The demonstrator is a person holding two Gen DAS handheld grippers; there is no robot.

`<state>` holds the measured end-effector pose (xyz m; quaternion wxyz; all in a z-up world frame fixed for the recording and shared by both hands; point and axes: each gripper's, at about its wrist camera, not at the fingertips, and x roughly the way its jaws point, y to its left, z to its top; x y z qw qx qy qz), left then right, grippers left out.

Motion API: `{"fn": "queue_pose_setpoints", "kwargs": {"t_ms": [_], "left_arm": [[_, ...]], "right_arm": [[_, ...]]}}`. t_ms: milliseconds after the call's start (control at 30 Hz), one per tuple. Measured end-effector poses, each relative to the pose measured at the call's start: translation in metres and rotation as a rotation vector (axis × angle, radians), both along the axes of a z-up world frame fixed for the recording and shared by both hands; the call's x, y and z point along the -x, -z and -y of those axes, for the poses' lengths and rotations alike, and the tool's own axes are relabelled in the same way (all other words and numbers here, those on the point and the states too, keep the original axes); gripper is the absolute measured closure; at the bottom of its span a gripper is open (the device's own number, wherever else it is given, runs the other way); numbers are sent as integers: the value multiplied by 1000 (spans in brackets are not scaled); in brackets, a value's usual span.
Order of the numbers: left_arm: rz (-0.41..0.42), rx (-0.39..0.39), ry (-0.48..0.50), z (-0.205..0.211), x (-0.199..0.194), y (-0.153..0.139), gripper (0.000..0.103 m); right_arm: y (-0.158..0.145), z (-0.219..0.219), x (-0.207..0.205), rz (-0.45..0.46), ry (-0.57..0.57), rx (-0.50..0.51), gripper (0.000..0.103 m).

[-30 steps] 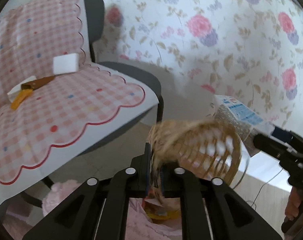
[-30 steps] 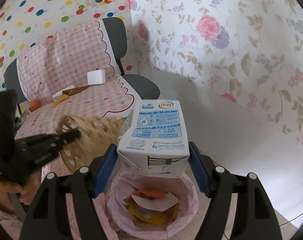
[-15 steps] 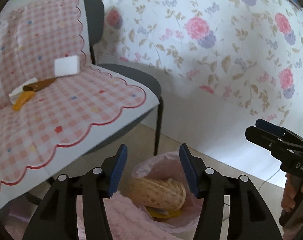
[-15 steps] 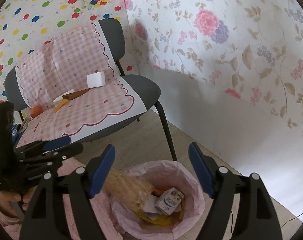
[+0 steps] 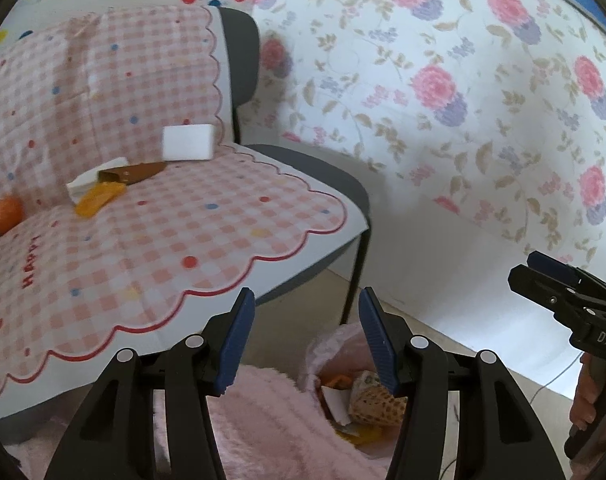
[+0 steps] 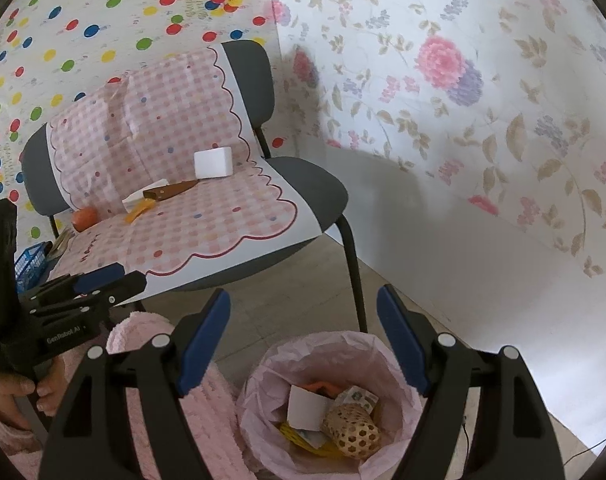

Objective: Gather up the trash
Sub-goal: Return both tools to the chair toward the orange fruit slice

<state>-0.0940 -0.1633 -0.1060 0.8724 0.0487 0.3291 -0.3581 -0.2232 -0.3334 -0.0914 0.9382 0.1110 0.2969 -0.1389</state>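
Note:
A bin lined with a pink bag (image 6: 263, 364) stands on the floor below both grippers. In it lie a woven wicker ball (image 6: 353, 432), a small milk carton (image 6: 357, 398) and paper scraps; the bin also shows in the left wrist view (image 5: 323, 344). My right gripper (image 6: 303, 344) is open and empty above the bin. My left gripper (image 5: 307, 340) is open and empty, left of the bin. On the chair's pink checked cloth (image 5: 163, 240) lie a white box (image 5: 187, 142), a brown wrapper (image 5: 133, 171), a yellow piece (image 5: 99, 198) and an orange (image 5: 7, 214).
The grey chair (image 6: 303, 184) stands against the floral wall (image 6: 483, 120), its black leg (image 6: 353, 272) just behind the bin. A blue basket (image 6: 31, 264) sits at the chair's left end. A thin cable (image 5: 551, 376) runs along the floor at right.
Both grippers opened and dropped the wicker ball and the milk carton into the bin. Both have since risen and tilted toward the chair.

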Motion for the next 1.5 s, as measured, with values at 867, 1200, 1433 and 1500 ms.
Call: {"fn": "queue_pose_setpoints", "kwargs": {"t_ms": [867,1200,1433,1500], "left_arm": [[72,-76,-398,-120,-109,-33,41],[3,-81,-418,-118,-183,-14,38],[-56,-102,-385,-93,-237,6,38],[-76,-108,-390,-87,-251,13,38]], "right_arm": [[-38,-64,-178,51,-269,23,29],[-27,-53,-247,16,-280,18,29],[-14,-47,-299,-5,-287,25,37],[-9,-46,-314,-14,-288,26,41]]}}
